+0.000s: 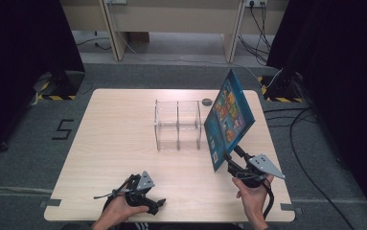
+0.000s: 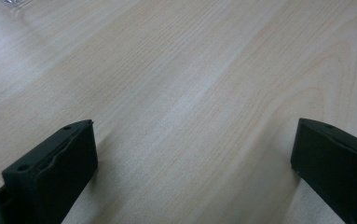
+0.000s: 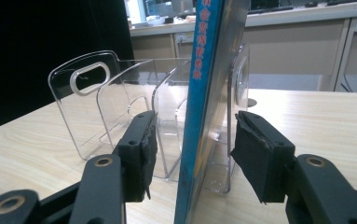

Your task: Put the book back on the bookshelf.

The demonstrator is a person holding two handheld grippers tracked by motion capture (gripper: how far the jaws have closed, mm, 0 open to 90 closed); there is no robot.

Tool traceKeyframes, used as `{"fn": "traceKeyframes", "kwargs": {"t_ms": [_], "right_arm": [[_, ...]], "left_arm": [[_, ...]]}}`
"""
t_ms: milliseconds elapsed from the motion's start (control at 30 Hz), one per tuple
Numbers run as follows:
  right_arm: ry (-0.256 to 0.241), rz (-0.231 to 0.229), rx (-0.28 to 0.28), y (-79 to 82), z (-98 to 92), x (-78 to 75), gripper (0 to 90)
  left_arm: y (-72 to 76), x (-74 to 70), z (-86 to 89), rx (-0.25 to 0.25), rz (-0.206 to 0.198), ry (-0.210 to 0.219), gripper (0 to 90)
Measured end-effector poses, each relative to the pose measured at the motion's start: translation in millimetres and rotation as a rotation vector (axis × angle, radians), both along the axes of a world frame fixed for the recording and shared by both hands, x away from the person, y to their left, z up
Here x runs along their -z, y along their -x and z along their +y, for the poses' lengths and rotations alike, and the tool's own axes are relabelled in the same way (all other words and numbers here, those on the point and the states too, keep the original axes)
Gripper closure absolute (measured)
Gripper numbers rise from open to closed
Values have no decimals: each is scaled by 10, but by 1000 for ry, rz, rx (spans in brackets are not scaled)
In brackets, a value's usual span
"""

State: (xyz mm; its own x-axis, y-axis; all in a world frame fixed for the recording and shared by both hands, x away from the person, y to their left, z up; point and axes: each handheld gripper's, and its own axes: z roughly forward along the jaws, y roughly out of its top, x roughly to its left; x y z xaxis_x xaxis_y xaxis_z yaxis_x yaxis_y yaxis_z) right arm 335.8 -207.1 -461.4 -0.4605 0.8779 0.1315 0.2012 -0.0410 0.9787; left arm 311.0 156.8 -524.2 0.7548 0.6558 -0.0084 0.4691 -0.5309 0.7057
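Your right gripper (image 1: 228, 158) is over the near right part of the table (image 1: 114, 143), with your right hand (image 1: 254, 191) behind it at the near edge. In the high view it meets the book (image 1: 228, 115) at the book's lower edge, and the book rises tilted, top leaning away toward the far right, colourful cover facing left. In your right gripper view the book's blue spine (image 3: 199, 107) stands edge-on between the two padded jaws, and there is visible daylight on both sides: the left pad (image 3: 149, 149) sits off the spine, the right pad (image 3: 253, 154) sits off the cover. So from that view the jaws bracket the book without clearly pressing it; I can't tell if the grip is actually closed on it. The clear acrylic rack (image 1: 178, 124) sits mid-table, just left of the book; the book's lower left corner is near the rack's right end, and contact can't be confirmed. In the right gripper view the rack's dividers (image 3: 120, 107) and handle cutout show directly behind the book. A small dark round object (image 1: 207, 101) lies on the table beyond the rack's far right corner. Your left gripper (image 1: 158, 203) is at the near edge, left of centre, held low by your left hand (image 1: 119, 211). Your left gripper view shows both jaws spread wide with bare wood grain between them, nothing in them.
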Motion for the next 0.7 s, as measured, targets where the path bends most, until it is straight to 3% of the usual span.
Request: {"fn": "traceKeyframes", "kwargs": {"t_ms": [700], "right_arm": [[15, -1, -1, 112, -124, 4, 409]], "left_arm": [[3, 0, 5, 7, 0, -1, 0]]}}
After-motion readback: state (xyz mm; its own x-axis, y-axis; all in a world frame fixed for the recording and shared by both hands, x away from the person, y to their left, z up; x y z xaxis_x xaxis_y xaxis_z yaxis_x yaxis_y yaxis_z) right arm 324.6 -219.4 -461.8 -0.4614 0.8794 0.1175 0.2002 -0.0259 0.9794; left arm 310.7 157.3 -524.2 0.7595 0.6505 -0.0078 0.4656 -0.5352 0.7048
